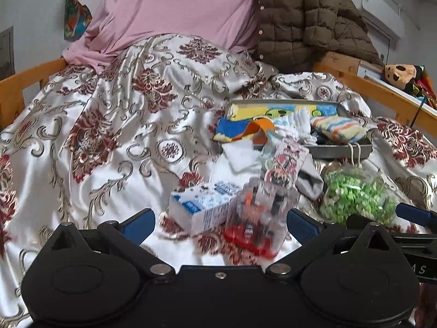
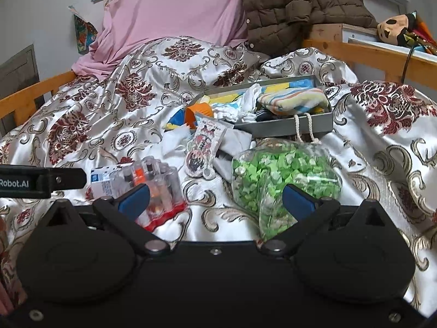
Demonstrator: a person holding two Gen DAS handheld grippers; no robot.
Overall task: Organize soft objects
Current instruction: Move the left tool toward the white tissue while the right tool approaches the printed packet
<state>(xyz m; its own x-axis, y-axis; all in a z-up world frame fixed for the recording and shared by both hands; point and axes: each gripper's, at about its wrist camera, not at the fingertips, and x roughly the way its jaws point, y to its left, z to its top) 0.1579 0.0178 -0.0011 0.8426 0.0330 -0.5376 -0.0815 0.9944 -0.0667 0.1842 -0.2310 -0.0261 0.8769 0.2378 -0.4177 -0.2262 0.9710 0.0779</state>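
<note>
A grey tray (image 1: 341, 150) (image 2: 297, 129) on the bed holds a striped sock (image 1: 338, 131) (image 2: 295, 99), white socks (image 1: 293, 125) (image 2: 251, 95) and a yellow-blue cloth (image 1: 262, 112). In front lie a white cloth (image 1: 240, 153) (image 2: 174, 139), a grey sock (image 1: 310, 183) (image 2: 235, 147), a patterned card (image 1: 284, 164) (image 2: 204, 145), a bag of green paper stars (image 1: 357, 196) (image 2: 281, 175), a clear bottle pack (image 1: 259, 216) (image 2: 155, 188) and a blue-white box (image 1: 199, 207) (image 2: 102, 179). My left gripper (image 1: 221, 224) is open, empty, just before the bottle pack. My right gripper (image 2: 215, 199) is open, empty, left of the bag.
The bed has a satin cover (image 1: 109, 136) (image 2: 109, 104), wooden rails (image 1: 382, 93) (image 2: 368, 52), a pink pillow (image 1: 169, 11) (image 2: 174, 8) and a brown puffer jacket (image 1: 311, 19) (image 2: 297, 2) at the head. A plush toy (image 1: 401, 73) (image 2: 393, 27) sits beyond the right rail.
</note>
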